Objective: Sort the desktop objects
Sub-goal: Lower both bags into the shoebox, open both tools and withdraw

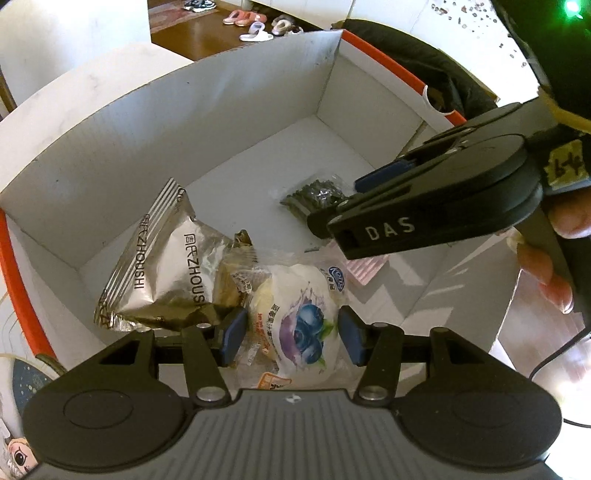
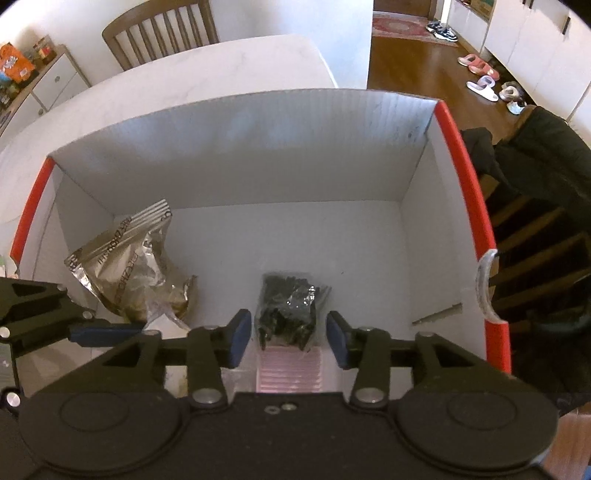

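Observation:
A white box with orange-red rims (image 1: 384,64) (image 2: 466,166) stands on the table, and both grippers reach down into it. My left gripper (image 1: 292,340) is shut on a blueberry bun packet (image 1: 306,314), its blue pads against the packet's sides. A silver snack packet (image 1: 162,266) (image 2: 125,258) lies to its left. My right gripper (image 2: 284,338) is open: a clear bag of black screws (image 2: 286,306) (image 1: 317,195) lies between its fingers with a gap on each side, resting partly on a pink ribbed piece (image 2: 290,373). The right gripper (image 1: 334,203) shows side-on in the left wrist view.
The box sits on a white marble table (image 2: 229,70). A wooden chair (image 2: 162,29) stands behind it, and a dark jacket (image 2: 546,158) hangs on a chair at the right. Slippers (image 2: 480,79) lie on the wooden floor. A person's fingers (image 1: 546,280) hold the right gripper's handle.

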Action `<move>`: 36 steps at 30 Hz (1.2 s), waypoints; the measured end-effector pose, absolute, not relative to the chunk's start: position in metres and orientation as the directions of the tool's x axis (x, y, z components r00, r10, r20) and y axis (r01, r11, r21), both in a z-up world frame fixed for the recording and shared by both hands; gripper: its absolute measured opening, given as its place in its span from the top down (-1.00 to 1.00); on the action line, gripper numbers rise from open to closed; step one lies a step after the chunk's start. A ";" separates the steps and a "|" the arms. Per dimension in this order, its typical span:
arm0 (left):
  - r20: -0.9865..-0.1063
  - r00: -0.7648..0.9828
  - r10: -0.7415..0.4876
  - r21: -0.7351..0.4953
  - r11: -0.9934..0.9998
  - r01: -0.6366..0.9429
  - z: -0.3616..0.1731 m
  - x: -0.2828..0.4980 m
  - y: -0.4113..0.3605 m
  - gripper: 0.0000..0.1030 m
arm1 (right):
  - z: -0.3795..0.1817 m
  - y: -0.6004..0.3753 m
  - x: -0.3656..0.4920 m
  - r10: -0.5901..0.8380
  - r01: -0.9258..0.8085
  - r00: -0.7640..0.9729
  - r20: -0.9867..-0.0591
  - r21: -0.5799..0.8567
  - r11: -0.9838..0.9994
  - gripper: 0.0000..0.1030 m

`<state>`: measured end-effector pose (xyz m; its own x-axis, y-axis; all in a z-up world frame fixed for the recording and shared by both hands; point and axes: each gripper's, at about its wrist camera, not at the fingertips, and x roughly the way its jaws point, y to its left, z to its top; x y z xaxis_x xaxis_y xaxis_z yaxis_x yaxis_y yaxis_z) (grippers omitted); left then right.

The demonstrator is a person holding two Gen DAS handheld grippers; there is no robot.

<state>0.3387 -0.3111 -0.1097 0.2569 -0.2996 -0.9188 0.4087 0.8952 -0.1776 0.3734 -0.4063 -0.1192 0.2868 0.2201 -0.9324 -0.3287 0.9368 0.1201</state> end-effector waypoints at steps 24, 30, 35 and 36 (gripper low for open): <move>-0.811 0.448 -0.376 -0.211 0.903 0.375 -0.048 0.290 -0.277 -0.35 | -0.045 -0.421 0.326 0.376 -0.386 0.449 -0.811 0.204 0.900 -0.65; -0.773 0.484 -0.410 -0.242 0.896 0.371 -0.033 0.272 -0.258 -0.35 | -0.025 -0.416 0.300 0.395 -0.380 0.499 -0.772 0.214 0.900 -0.75; -0.748 0.501 -0.436 -0.264 0.887 0.378 -0.021 0.254 -0.237 -0.38 | -0.014 -0.404 0.279 0.400 -0.376 0.525 -0.751 0.217 0.901 -0.78; -0.744 0.501 -0.442 -0.270 0.885 0.380 -0.018 0.251 -0.232 -0.40 | -0.012 -0.402 0.275 0.401 -0.375 0.530 -0.747 0.217 0.901 -0.81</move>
